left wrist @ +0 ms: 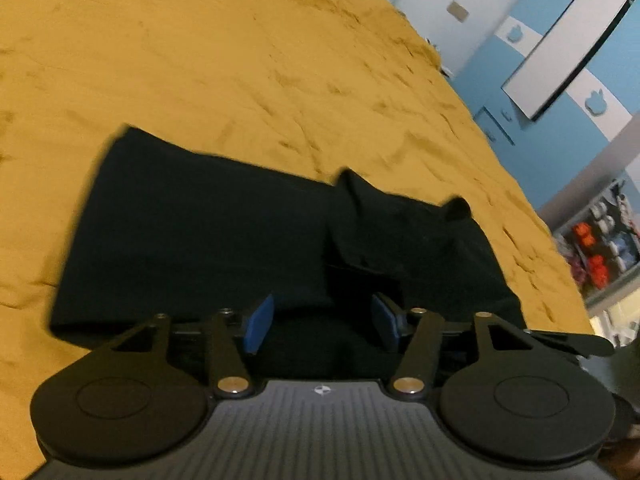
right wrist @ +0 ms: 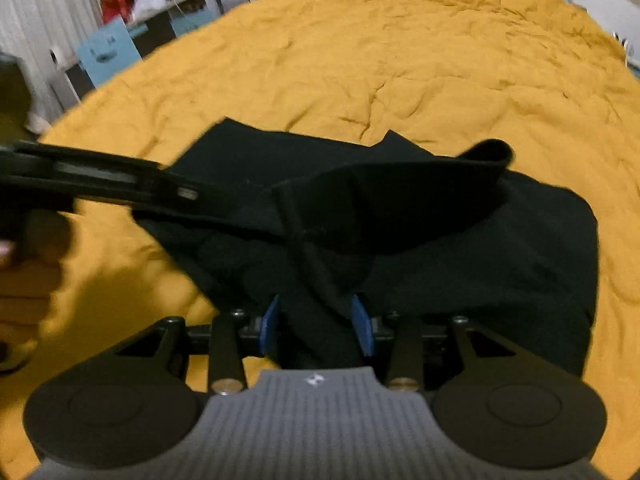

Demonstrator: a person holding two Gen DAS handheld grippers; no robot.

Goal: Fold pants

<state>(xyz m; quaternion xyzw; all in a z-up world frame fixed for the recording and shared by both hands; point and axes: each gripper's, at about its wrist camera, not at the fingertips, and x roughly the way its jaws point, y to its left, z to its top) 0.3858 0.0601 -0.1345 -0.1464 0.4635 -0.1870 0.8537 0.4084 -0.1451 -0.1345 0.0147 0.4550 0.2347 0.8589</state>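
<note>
Pants (left wrist: pixel 224 240) lie on a big yellow blanket (left wrist: pixel 200 60) that covers the bed. They are black and partly folded, with one flat part on the left in the left wrist view and a bumpy, doubled-over part on the right. A small flap of cloth (left wrist: pixel 458 210) sticks up at the far right corner of the fold. The left gripper (left wrist: pixel 320 322) points down over the near edge of the pants. Its two blue pads (left wrist: pixel 260 322) stand wide apart, and black cloth shows in the gap, but the pads do not squeeze it. In the right wrist view the pants (right wrist: pixel 500 260) fill the middle, with a loose upper layer curling up into a lip (right wrist: pixel 490 150) at the far side. The right gripper (right wrist: pixel 316 324) also points down at the pants. Its blue pads (right wrist: pixel 270 324) are apart too, less wide than the other pair. A ridge of black cloth runs down between them; I cannot tell if it touches the pads, and they do not look pressed on it. On the left of that view the other gripper's black arm (right wrist: pixel 100 182) reaches in over the blanket, and a blurry hand (right wrist: pixel 24 272) shows at the edge. Shelves with toys and blue walls sit beyond the bed.
</note>
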